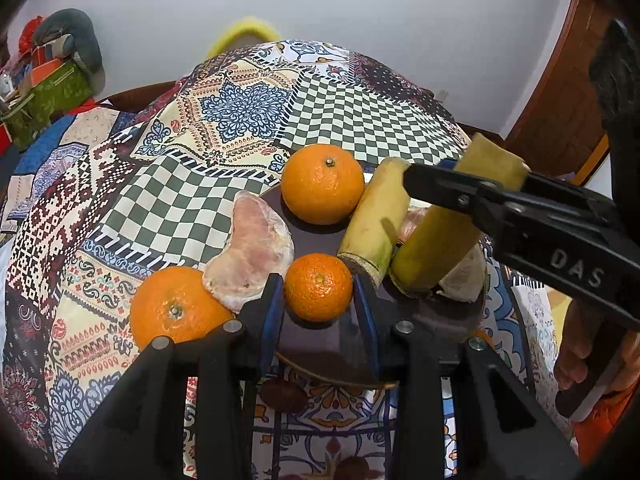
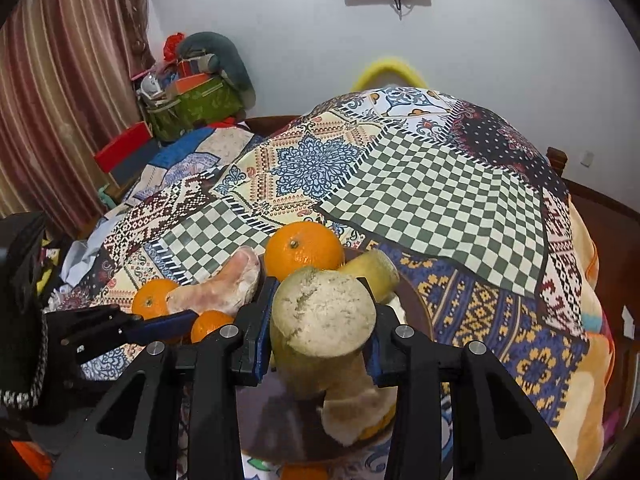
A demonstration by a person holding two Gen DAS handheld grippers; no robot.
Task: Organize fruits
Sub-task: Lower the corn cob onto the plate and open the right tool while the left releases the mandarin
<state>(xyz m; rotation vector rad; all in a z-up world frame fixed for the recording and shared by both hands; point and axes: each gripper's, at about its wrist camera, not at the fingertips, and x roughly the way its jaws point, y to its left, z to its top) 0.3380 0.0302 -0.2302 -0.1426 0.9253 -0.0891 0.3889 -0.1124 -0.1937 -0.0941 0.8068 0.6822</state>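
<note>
Patchwork cloth [image 1: 248, 120] covers the surface; whether bench or bed beneath, cannot tell. Dark plate [image 1: 320, 236] sits on it, crowded: big orange [image 1: 322, 188] at the far rim, yellow-green cane piece [image 1: 376, 220] beside it, pink pomelo slice [image 1: 252, 252] across the near-left rim. Another orange [image 1: 176, 312] lies off the plate on the cloth. Right gripper [image 2: 320, 340] has its jaws clenched on a second cane piece [image 2: 324, 308], held over the plate. Left gripper [image 1: 318, 300] has its jaws around a small orange [image 1: 318, 286]; contact unclear.

Risk: plate is full. Set down carelessly, the cane could roll, knock an orange over the rim, or slip from the narrow grip.
</note>
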